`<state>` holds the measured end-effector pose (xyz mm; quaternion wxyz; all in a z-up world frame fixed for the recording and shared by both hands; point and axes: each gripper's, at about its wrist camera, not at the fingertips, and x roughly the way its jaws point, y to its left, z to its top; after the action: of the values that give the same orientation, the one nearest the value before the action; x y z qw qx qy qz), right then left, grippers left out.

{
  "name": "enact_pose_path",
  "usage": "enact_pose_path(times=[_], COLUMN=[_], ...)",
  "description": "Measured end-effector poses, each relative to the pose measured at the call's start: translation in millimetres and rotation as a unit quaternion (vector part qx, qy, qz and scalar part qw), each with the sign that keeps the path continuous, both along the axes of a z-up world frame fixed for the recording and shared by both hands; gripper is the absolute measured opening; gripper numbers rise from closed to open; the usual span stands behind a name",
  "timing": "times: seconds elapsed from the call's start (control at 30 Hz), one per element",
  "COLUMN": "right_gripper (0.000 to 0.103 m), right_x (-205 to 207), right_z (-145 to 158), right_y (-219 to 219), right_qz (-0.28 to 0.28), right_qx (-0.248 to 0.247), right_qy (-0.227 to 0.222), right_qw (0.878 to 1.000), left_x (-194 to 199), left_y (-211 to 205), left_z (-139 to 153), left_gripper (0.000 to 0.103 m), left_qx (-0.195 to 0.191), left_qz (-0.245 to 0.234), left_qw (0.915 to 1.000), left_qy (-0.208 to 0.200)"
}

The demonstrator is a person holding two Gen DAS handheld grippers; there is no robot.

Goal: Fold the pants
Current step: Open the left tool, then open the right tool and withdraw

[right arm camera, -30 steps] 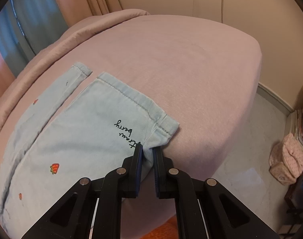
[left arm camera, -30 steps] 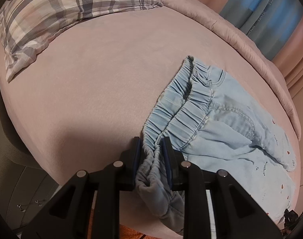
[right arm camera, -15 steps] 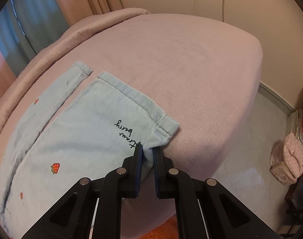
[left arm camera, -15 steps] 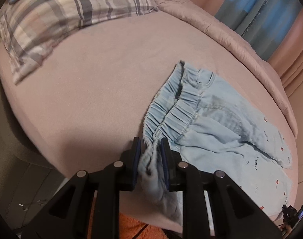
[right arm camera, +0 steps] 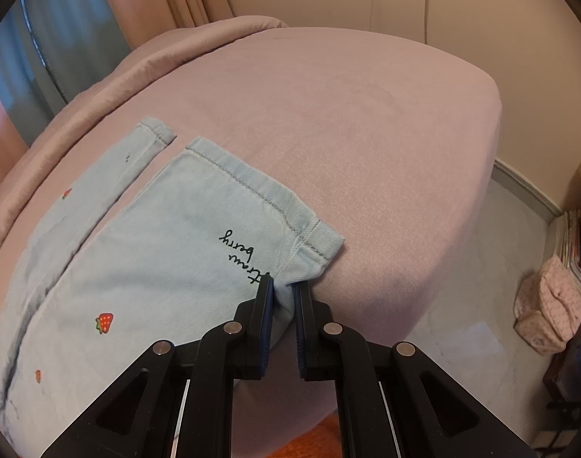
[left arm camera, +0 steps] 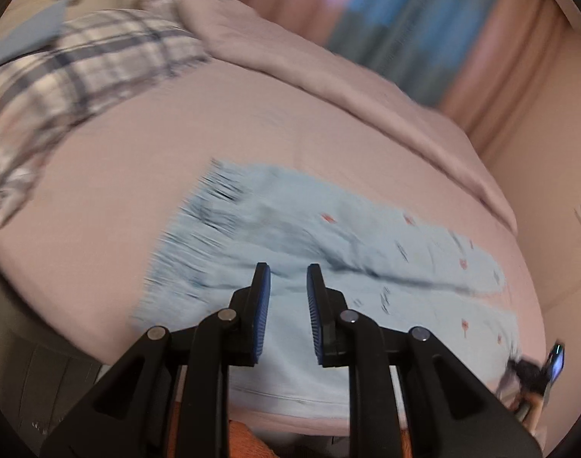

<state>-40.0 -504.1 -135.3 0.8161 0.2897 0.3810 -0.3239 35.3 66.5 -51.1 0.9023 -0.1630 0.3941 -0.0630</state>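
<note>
Light blue denim pants (left arm camera: 290, 240) with small strawberry prints lie spread on the pink bed (left arm camera: 175, 133). My left gripper (left arm camera: 288, 273) is open and empty above the pants near the elastic waistband (left arm camera: 198, 206); this view is motion-blurred. In the right wrist view the two leg hems (right arm camera: 252, 187) lie side by side. My right gripper (right arm camera: 283, 286) is shut on the near leg's hem corner (right arm camera: 313, 244) at the bed's edge.
A plaid pillow (left arm camera: 68, 76) lies at the far left. A folded pink duvet (left arm camera: 328, 68) runs along the back, with curtains (left arm camera: 405, 11) behind. Beside the bed are floor (right arm camera: 481, 267), a pink pouch (right arm camera: 550, 305) and stacked books (right arm camera: 580, 236).
My left gripper let go of the waistband, opened and swung right over the pants. The waistband now lies flat on the bed. My right gripper keeps its hold on the hem.
</note>
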Motion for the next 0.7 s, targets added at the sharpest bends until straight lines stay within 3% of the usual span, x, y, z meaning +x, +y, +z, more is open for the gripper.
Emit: enact_pose_path(times=[0.2,0.33,0.57,0.7], right_gripper=[0.005,0.005,0.005,0.005], right_x=[1,-2,-5,-5], right_z=[0,-1,-3,-3], right_y=[-1,-5,-4,-4], right_qz=[0.000,0.002,-0.007,-0.007], right_qx=[0.006,0.011,0.010,0.012], right_qy=[0.001,-0.003,-0.012,-0.014], right_qw=[1.000,1.000,1.000,1.000], left_x=[21,32,35,32], left_y=[-41,-53,-34,-31], left_z=[-46,-77,-91,-91], left_gripper=[0.019,0.020,0.019,0.019], left_qx=[-0.003,0.019,-0.054,-0.064], left_qz=[-0.056,-0.073,-0.070,-0.069], left_qw=[0.9958,0.9909,0.9888,0.9884], left_qy=[0.073,0.111,0.121,0.119])
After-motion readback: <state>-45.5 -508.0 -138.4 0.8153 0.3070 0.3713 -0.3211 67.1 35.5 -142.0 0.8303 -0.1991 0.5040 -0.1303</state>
